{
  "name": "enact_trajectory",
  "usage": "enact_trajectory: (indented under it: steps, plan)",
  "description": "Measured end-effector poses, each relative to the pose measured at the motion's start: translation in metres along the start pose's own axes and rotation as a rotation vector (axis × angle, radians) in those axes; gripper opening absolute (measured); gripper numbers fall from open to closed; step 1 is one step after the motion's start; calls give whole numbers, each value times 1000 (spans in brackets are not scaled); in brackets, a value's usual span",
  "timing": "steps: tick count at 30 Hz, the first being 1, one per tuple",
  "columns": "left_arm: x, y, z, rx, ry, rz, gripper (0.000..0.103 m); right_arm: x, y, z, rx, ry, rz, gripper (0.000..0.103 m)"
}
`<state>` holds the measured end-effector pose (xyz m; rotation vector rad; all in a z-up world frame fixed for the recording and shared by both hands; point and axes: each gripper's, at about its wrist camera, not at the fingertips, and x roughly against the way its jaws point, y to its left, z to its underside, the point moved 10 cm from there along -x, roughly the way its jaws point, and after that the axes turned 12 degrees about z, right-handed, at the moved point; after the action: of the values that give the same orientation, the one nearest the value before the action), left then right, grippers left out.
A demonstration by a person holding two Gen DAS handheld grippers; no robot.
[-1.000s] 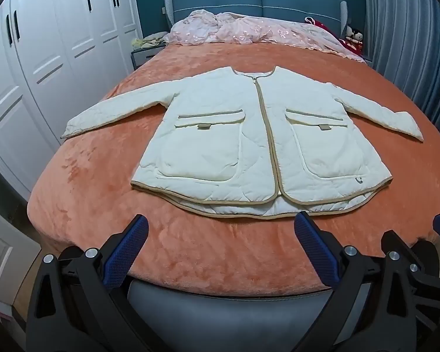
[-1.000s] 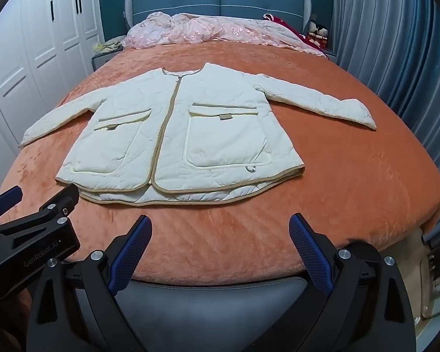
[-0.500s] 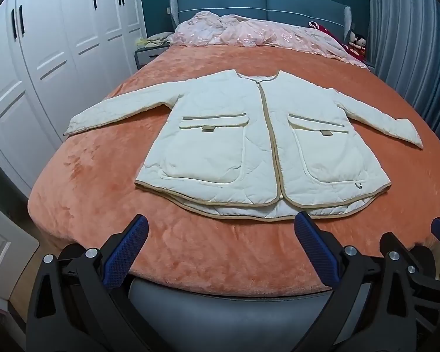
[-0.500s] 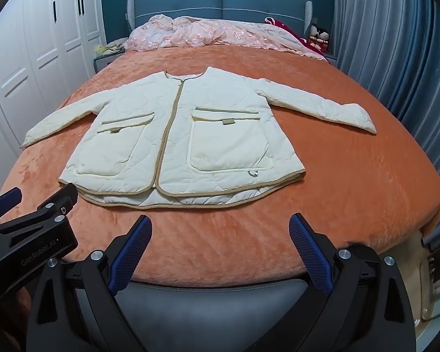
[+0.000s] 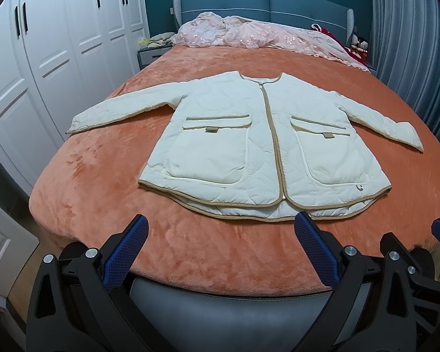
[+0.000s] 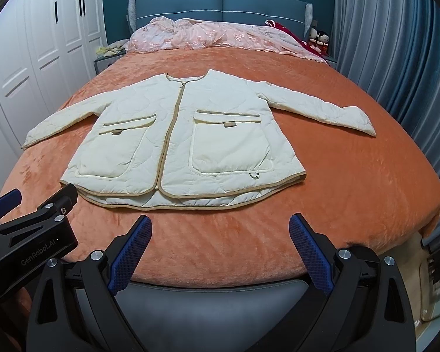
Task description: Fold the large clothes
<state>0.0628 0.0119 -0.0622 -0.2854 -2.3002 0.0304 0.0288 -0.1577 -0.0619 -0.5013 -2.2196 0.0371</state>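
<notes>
Cream quilted jacket (image 5: pixel 264 143) is seen from the left wrist camera, laid flat and face up on the orange bedspread (image 5: pixel 102 193), sleeves spread to both sides, its tan-trimmed hem toward the camera. The left gripper (image 5: pixel 221 249) is held over the foot of the bed with its jaws spread wide and nothing between them, clear of the hem. From the right wrist camera, the jacket (image 6: pixel 187 143) is shown slightly left of centre on the bedspread (image 6: pixel 352 193). The right gripper (image 6: pixel 220 246) is likewise held wide open and empty, short of the hem, with the left gripper (image 6: pixel 29 228) visible beside it at lower left.
</notes>
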Motion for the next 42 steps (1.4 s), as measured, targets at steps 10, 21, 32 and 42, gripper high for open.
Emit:
enact_trajectory:
  steps: [10, 21, 32, 42]
  plan:
    - [2, 1, 0, 2, -5, -1, 97, 1, -1, -1, 3, -7, 0, 93]
    - [3, 4, 1, 5, -3, -1, 97, 1, 0, 0, 2, -7, 1, 93]
    - [3, 4, 2, 7, -4, -2, 97, 2, 1, -1, 4, -9, 3, 93]
    - [3, 5, 2, 6, -3, -1, 97, 1, 2, 1, 5, -11, 3, 93]
